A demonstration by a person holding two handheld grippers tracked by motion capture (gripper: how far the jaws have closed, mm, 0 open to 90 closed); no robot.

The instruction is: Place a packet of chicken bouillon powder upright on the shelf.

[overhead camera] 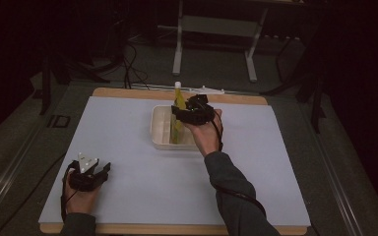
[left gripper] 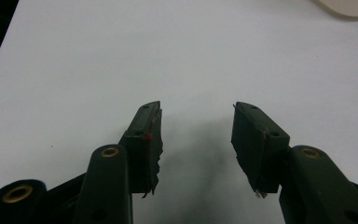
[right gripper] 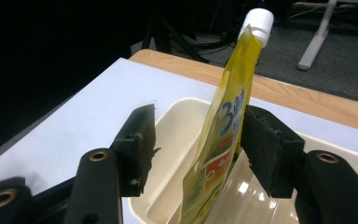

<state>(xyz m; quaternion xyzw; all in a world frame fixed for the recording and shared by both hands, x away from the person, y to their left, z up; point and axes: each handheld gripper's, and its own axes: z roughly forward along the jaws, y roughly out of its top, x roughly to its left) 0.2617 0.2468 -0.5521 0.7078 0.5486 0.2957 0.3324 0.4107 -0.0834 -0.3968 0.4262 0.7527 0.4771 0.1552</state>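
A yellow spouted pouch (overhead camera: 178, 110) with a white cap stands upright in a cream divided tray (overhead camera: 158, 133) at the middle back of the white table. My right gripper (overhead camera: 181, 114) is at the pouch, open. In the right gripper view the pouch (right gripper: 219, 140) stands between the jaws, against the right jaw and apart from the left one, over the tray (right gripper: 177, 109). My left gripper (overhead camera: 104, 170) rests open on the table at the front left. Between its jaws (left gripper: 196, 109) is bare table, and the tray's edge (left gripper: 349, 8) shows far off.
A white mat (overhead camera: 128, 147) covers the wooden table (overhead camera: 128, 92). Beyond the far edge, on dark floor, are a desk's grey legs (overhead camera: 178, 49) and cables (overhead camera: 130, 69). A cable trails along the right sleeve (overhead camera: 236, 194).
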